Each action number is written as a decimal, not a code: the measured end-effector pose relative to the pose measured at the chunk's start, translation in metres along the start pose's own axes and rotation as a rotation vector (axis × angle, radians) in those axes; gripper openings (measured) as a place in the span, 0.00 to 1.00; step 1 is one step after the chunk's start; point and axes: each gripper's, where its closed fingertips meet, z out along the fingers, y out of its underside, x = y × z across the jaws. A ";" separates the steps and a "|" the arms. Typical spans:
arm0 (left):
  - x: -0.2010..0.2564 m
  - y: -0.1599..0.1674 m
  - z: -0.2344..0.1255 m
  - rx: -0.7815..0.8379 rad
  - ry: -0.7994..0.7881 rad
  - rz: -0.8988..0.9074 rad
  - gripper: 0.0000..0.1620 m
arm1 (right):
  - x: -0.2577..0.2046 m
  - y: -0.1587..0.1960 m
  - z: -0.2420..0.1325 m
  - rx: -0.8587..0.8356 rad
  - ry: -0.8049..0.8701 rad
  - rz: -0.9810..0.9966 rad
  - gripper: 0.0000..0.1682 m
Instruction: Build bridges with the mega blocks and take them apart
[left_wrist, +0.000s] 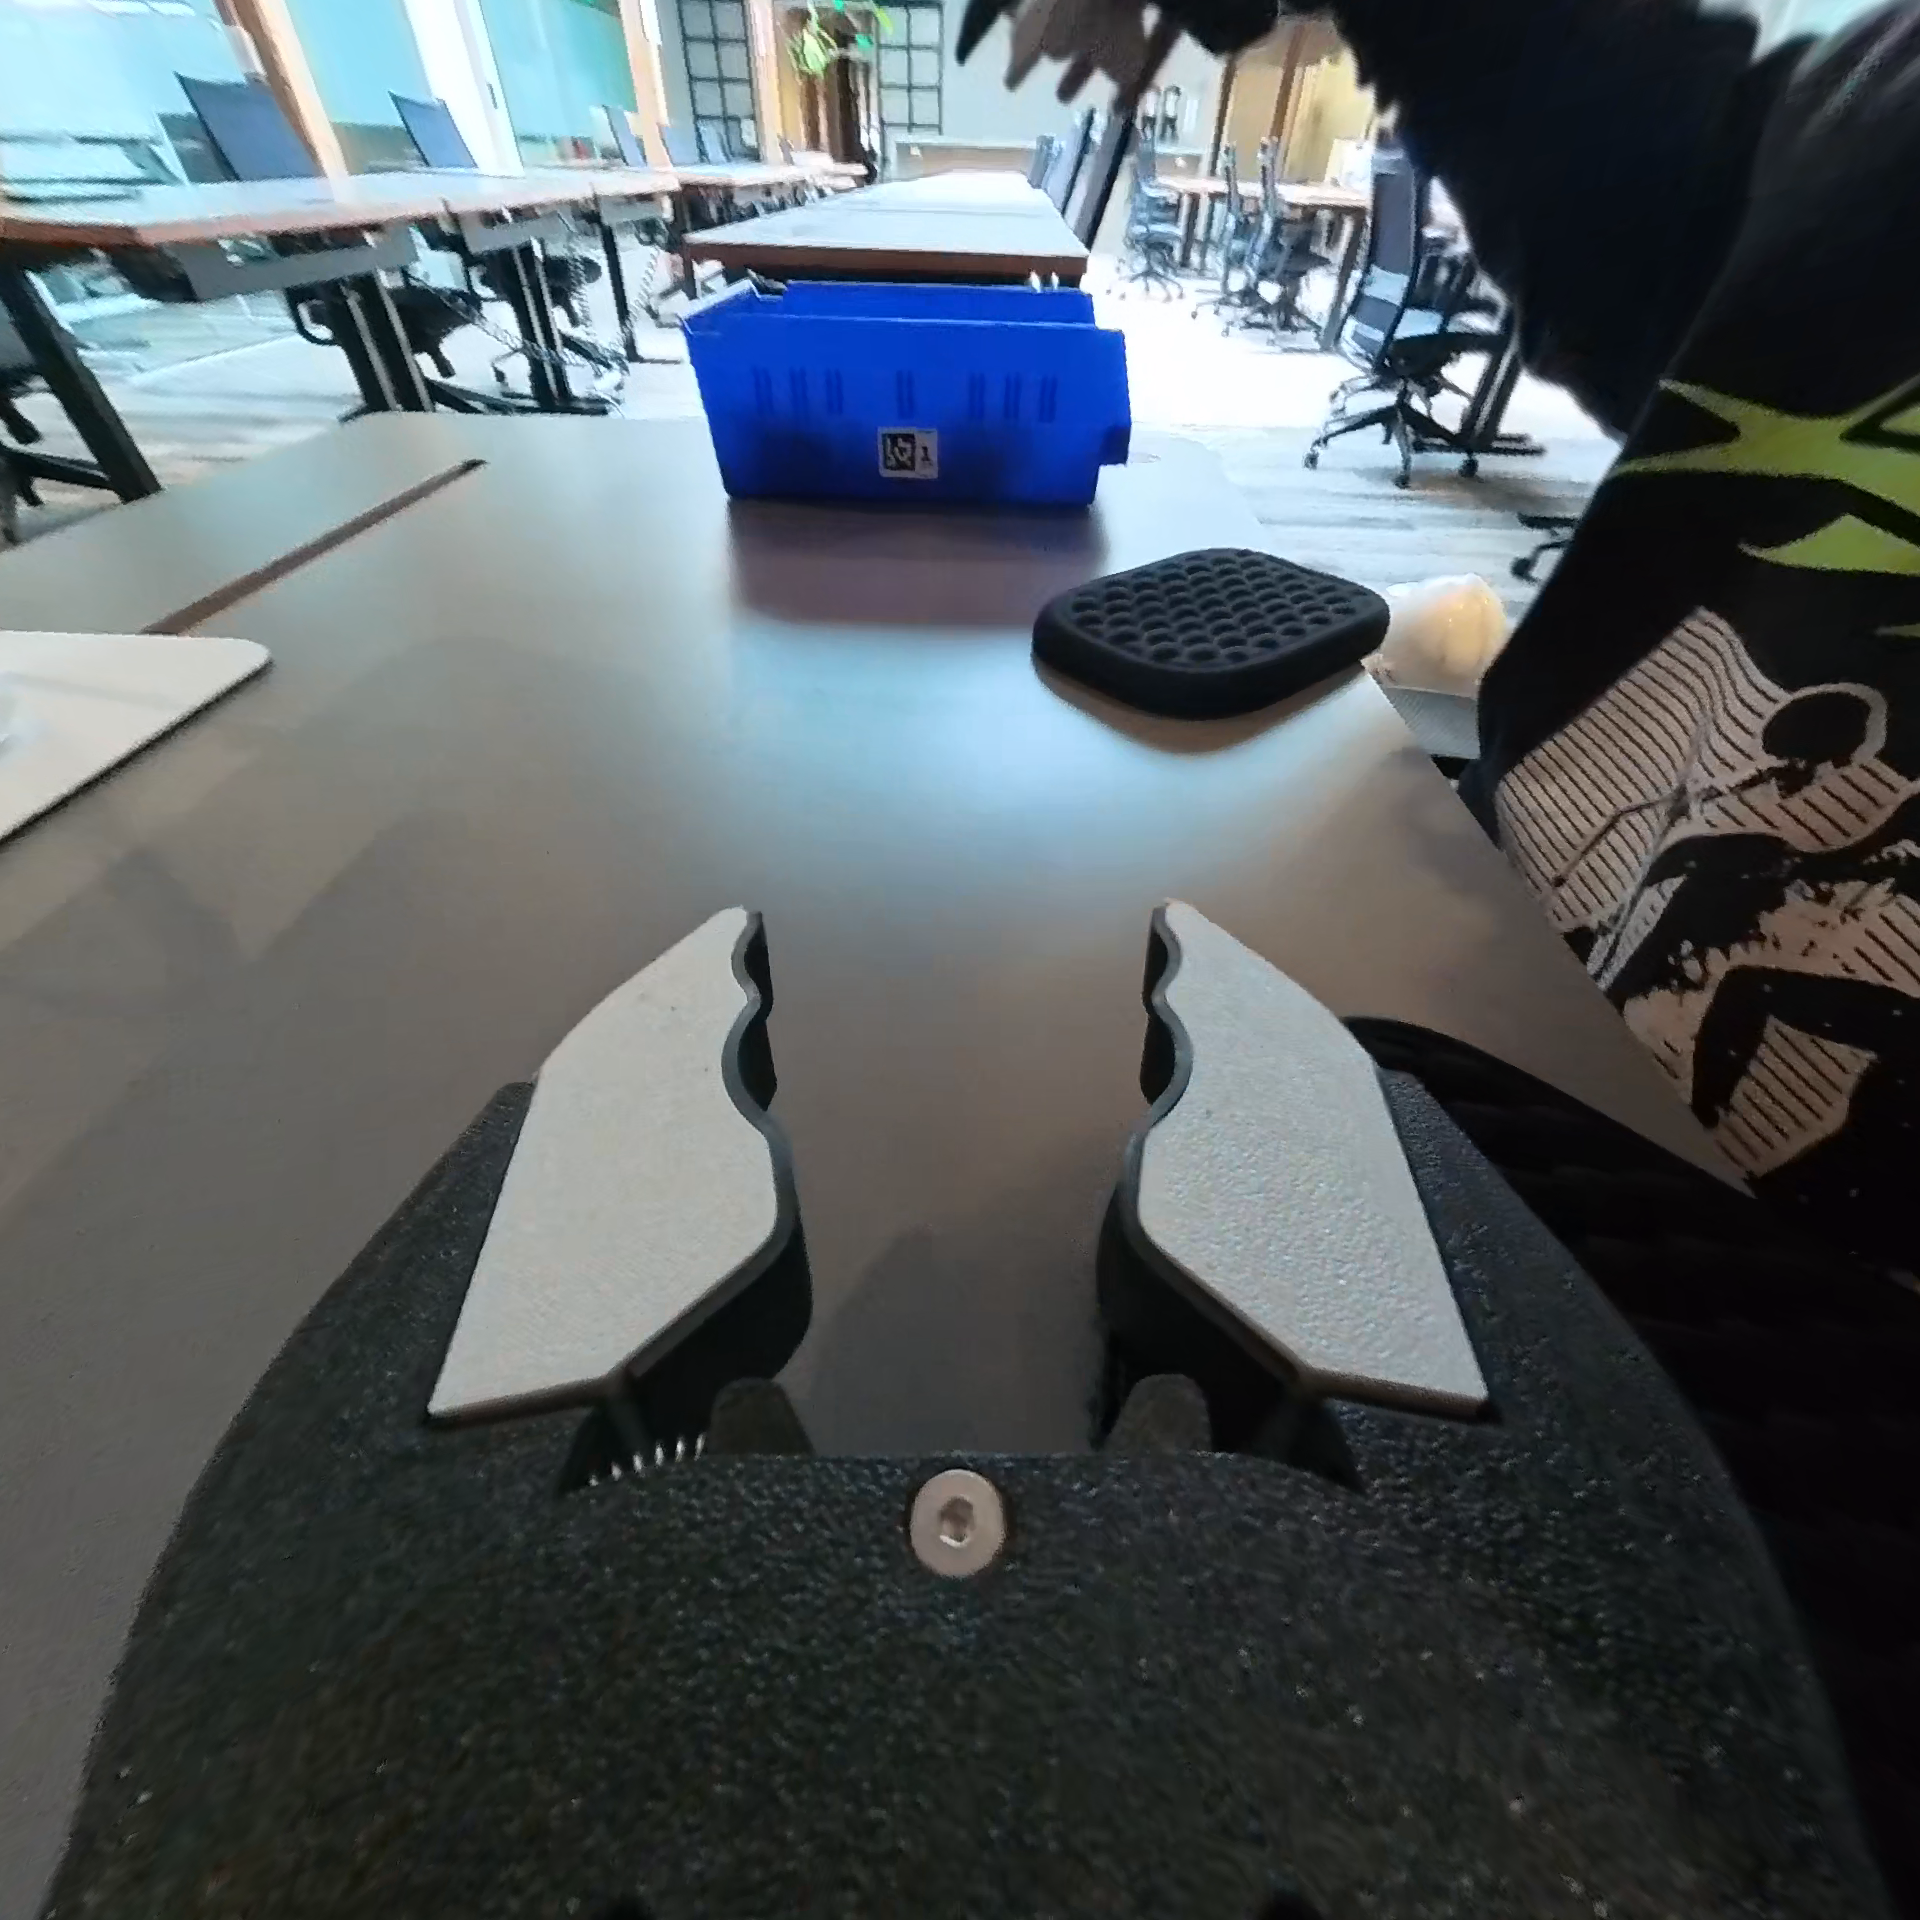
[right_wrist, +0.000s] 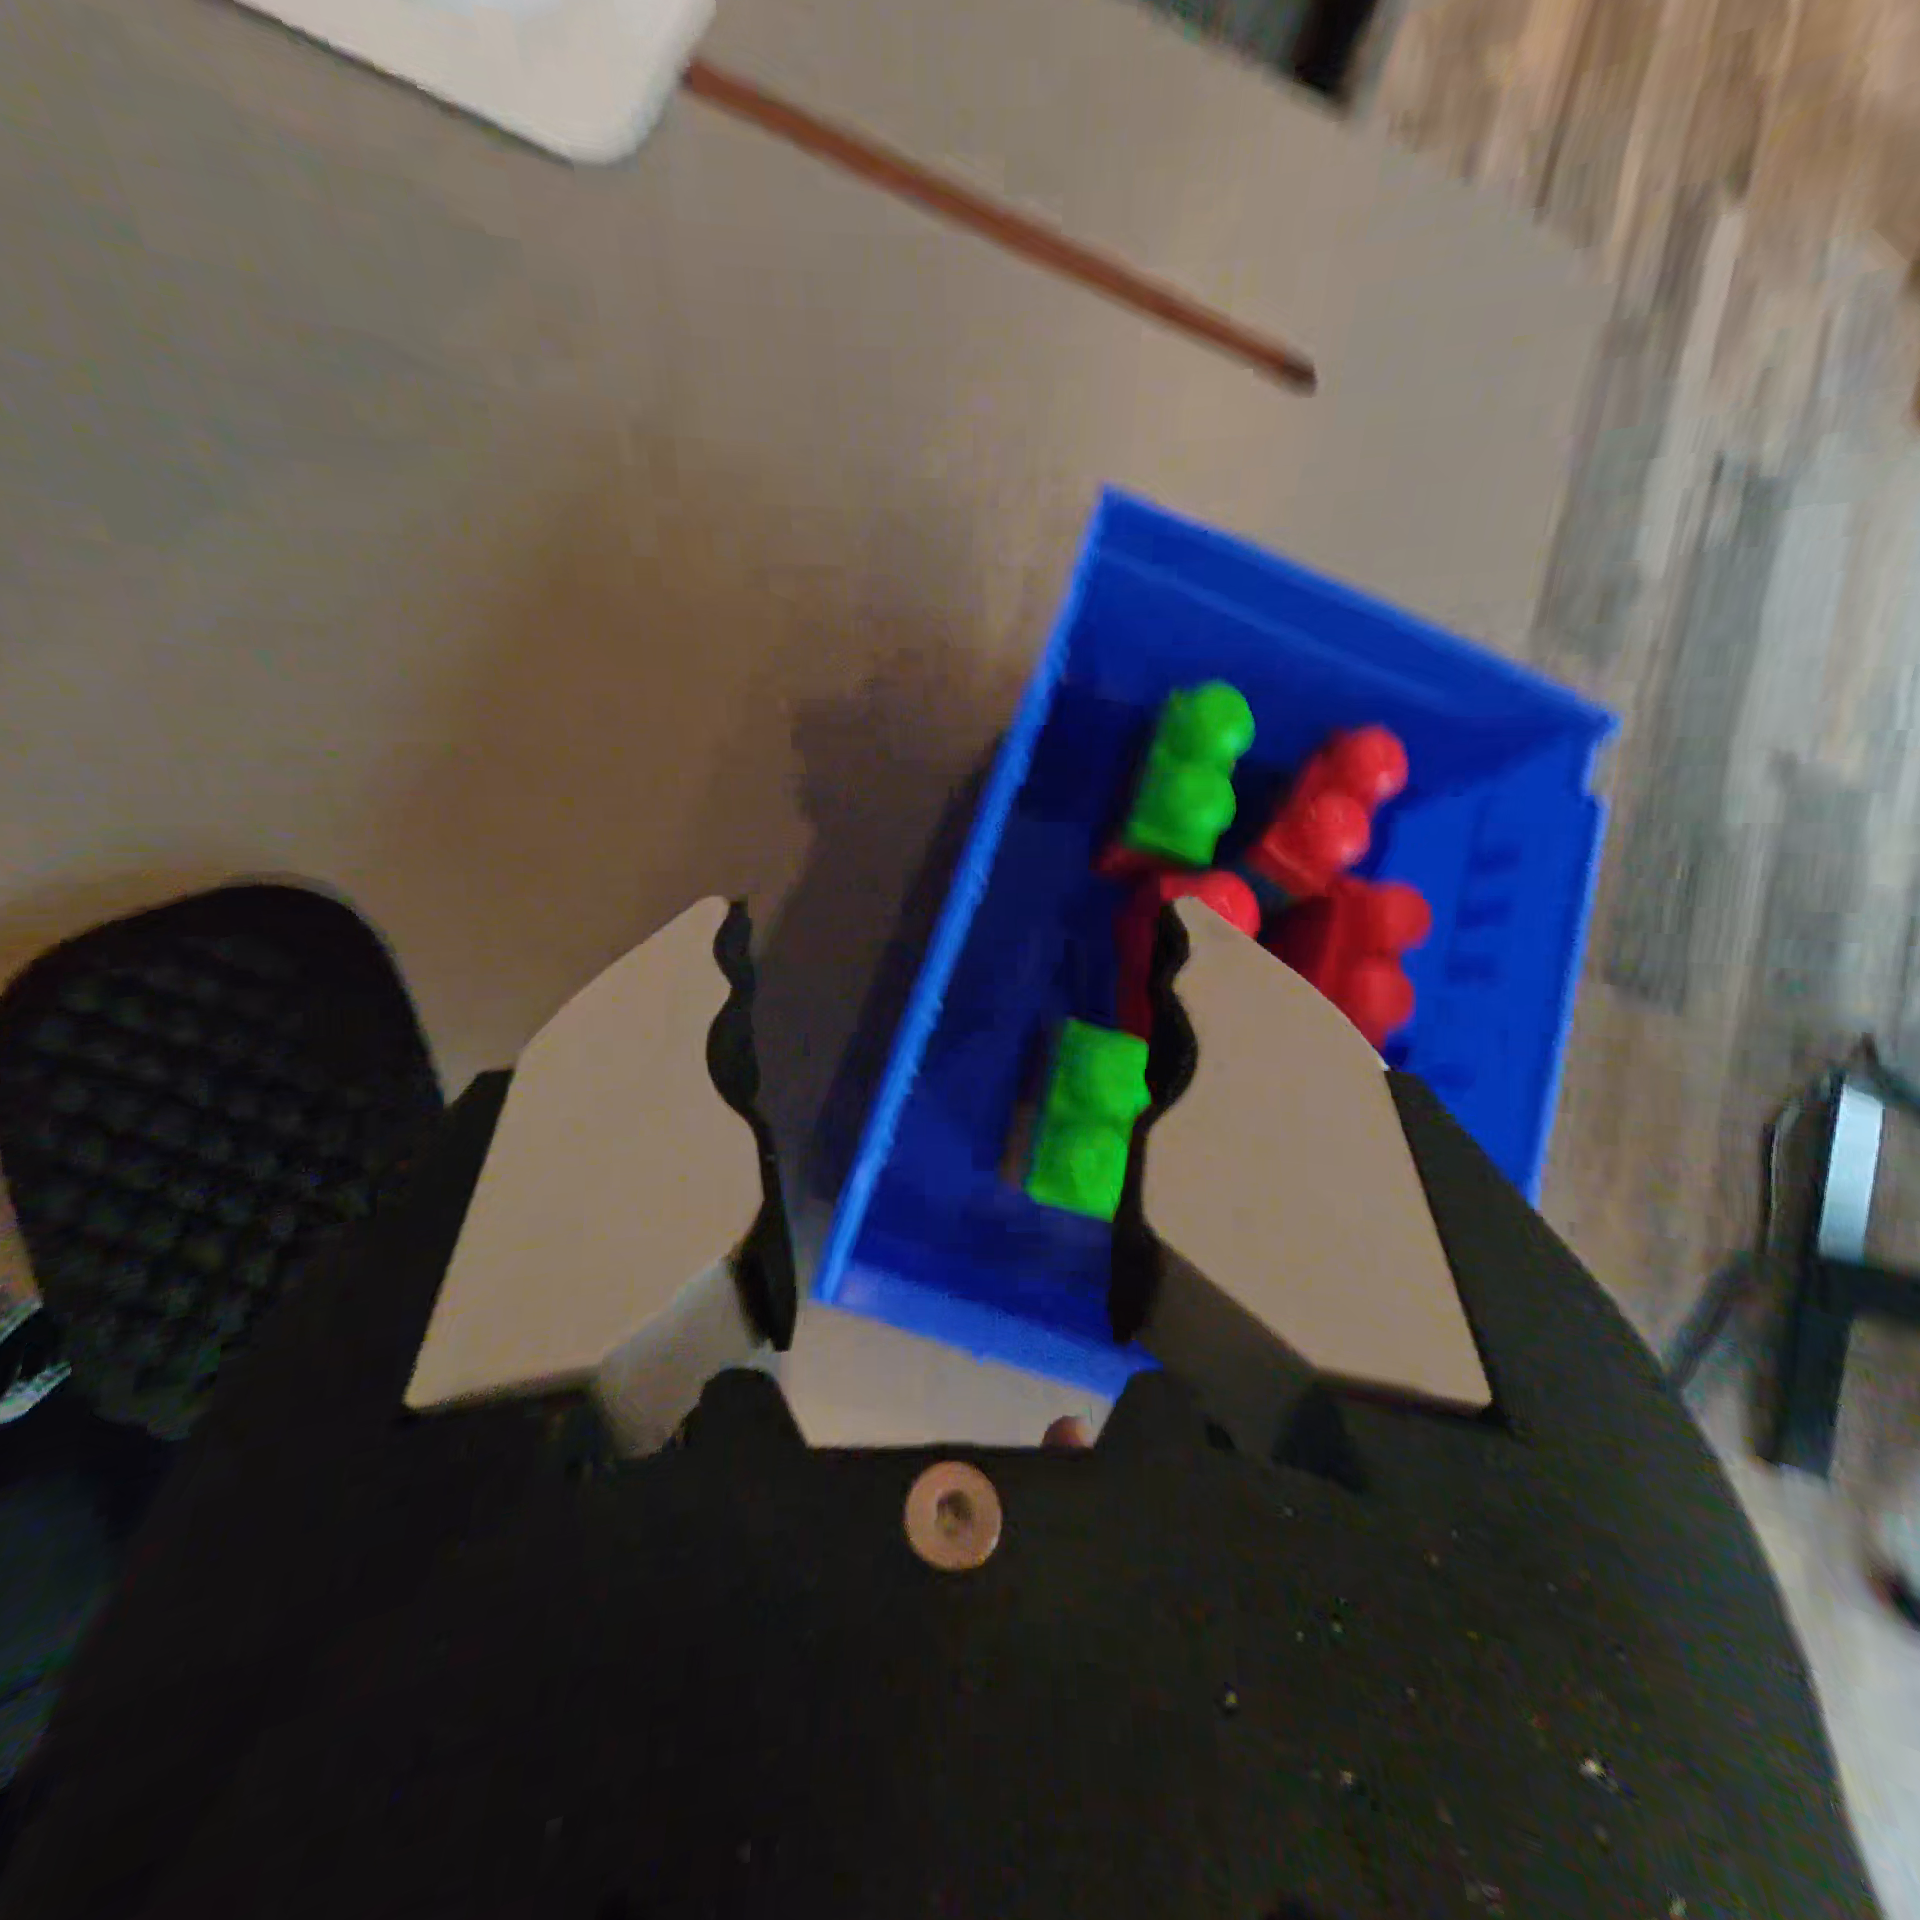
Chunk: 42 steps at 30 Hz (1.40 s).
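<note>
Bin (right_wrist: 1226, 634) blue. Inside it: two green blocks (right_wrist: 1190, 774), several red blocks (right_wrist: 1351, 935). Beside bin, pad (left_wrist: 1210, 629) black, honeycomb-patterned. Table (left_wrist: 520, 831) under bin grey. Mat (left_wrist: 104, 707) left of bin white.

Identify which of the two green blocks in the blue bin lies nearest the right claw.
The green block beside the right claw's inner finger edge, near the blue bin's close end. The other green block lies farther, by the red blocks.

My table (left_wrist: 582, 790) is a dark, smooth surface with a thin brown groove (left_wrist: 312, 549). Directly on it: a blue bin (left_wrist: 904, 400) at the far end, a black honeycomb pad (left_wrist: 1210, 632) near it, and a white mat (left_wrist: 94, 717) at left.
</note>
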 end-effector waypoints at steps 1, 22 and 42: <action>-0.001 -0.002 -0.001 0.019 -0.013 0.005 0.43 | -0.013 -0.010 0.000 0.065 -0.009 -0.036 0.46; -0.011 -0.096 -0.092 0.007 -0.720 0.251 0.29 | -0.191 -0.050 0.070 0.625 -0.257 -0.203 0.26; 0.049 0.038 -0.385 -1.129 -1.126 -0.624 0.28 | -0.227 -0.026 0.116 0.589 -0.386 -0.191 0.25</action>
